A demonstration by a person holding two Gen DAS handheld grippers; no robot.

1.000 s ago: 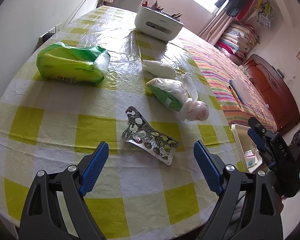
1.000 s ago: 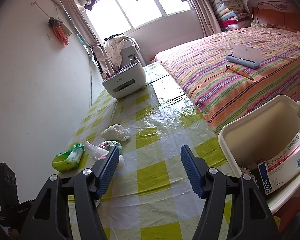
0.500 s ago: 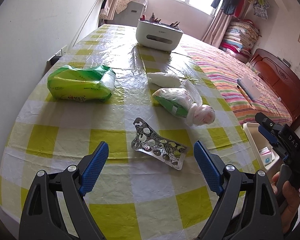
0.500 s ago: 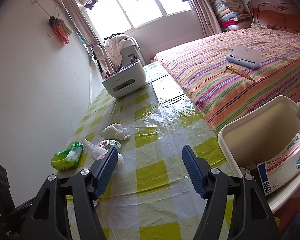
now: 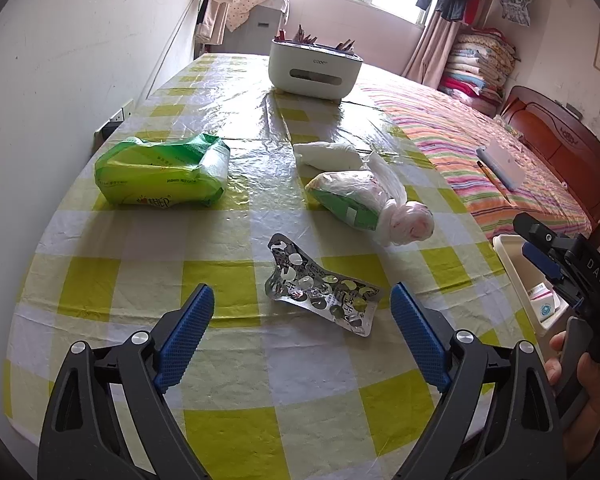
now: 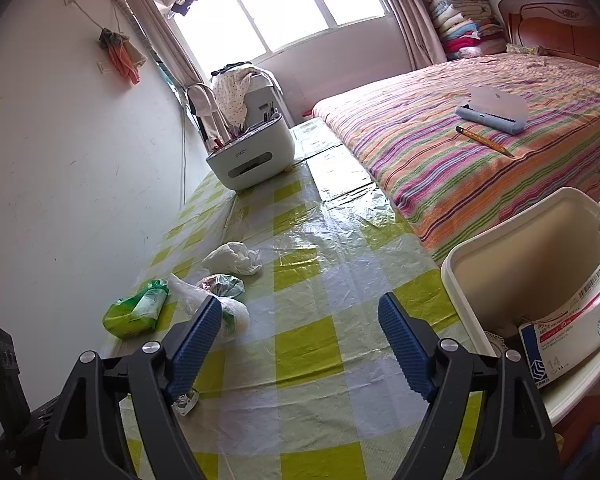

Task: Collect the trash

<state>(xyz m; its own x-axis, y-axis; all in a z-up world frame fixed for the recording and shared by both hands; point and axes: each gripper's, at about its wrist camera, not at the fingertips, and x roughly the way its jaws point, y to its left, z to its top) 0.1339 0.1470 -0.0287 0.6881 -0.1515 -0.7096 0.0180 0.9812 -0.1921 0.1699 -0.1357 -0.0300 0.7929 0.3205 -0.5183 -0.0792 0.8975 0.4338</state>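
A crumpled silver blister pack (image 5: 322, 294) lies on the checked tablecloth, just ahead of my left gripper (image 5: 302, 312), which stands open around nothing. Farther off lie a knotted plastic bag with a green box inside (image 5: 366, 204), a white crumpled tissue (image 5: 328, 156) and a green wipes pack (image 5: 160, 170). My right gripper (image 6: 300, 324) hovers over the table's right part; its jaws are opening with nothing between them. The white bin (image 6: 496, 264) stands to its right with a medicine box (image 6: 572, 332) inside. The bag (image 6: 220, 296), tissue (image 6: 232, 258) and wipes pack (image 6: 136, 312) lie to its left.
A white organiser box (image 5: 314, 68) with pens stands at the table's far end. A striped bed (image 6: 480, 152) runs along the table's right side, carrying a small device and a pencil. A wall borders the left side. A person's hand (image 5: 580, 376) holds the right gripper's handle.
The right gripper's jaws have spread wider. The left view has tipped and rolled slightly, so the blister pack now sits more squarely between its fingers.
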